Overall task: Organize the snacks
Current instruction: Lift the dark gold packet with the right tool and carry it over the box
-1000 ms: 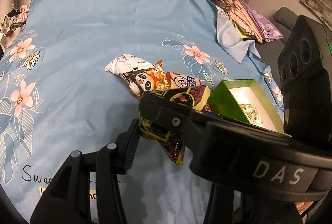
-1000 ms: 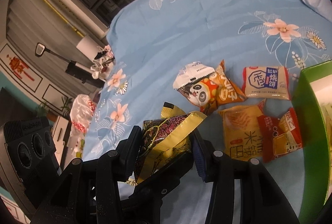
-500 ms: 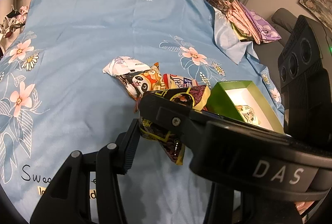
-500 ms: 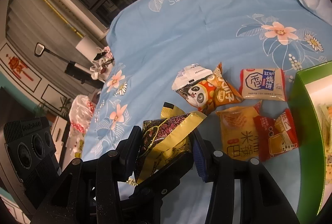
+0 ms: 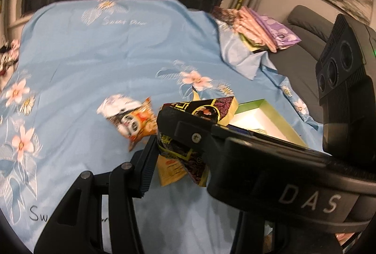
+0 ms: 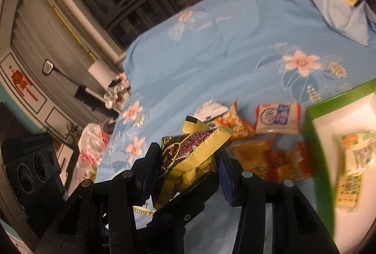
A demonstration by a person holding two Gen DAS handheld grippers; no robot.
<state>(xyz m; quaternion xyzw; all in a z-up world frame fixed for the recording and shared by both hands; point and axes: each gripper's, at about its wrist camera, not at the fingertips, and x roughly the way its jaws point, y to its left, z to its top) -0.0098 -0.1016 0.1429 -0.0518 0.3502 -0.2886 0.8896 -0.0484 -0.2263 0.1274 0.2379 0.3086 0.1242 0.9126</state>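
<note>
Black-and-yellow snack packet (image 6: pixel 188 157): glossy, crumpled, tilted, pinched between both fingers of the tool, clear of the cloth. Ahead and right on the blue cloth: panda packet (image 6: pixel 225 120) overlapping a white one, red-and-white packet (image 6: pixel 277 117), orange packet (image 6: pixel 251 157), red packet (image 6: pixel 291 160). Far right: green box (image 6: pixel 312 134), white inside, holding pale green-printed packets (image 6: pixel 352 160).

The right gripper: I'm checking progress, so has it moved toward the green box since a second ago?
Yes. The right gripper, shut on the black-and-yellow packet, has neared the green box, which now fills more of the right-wrist view.
</note>
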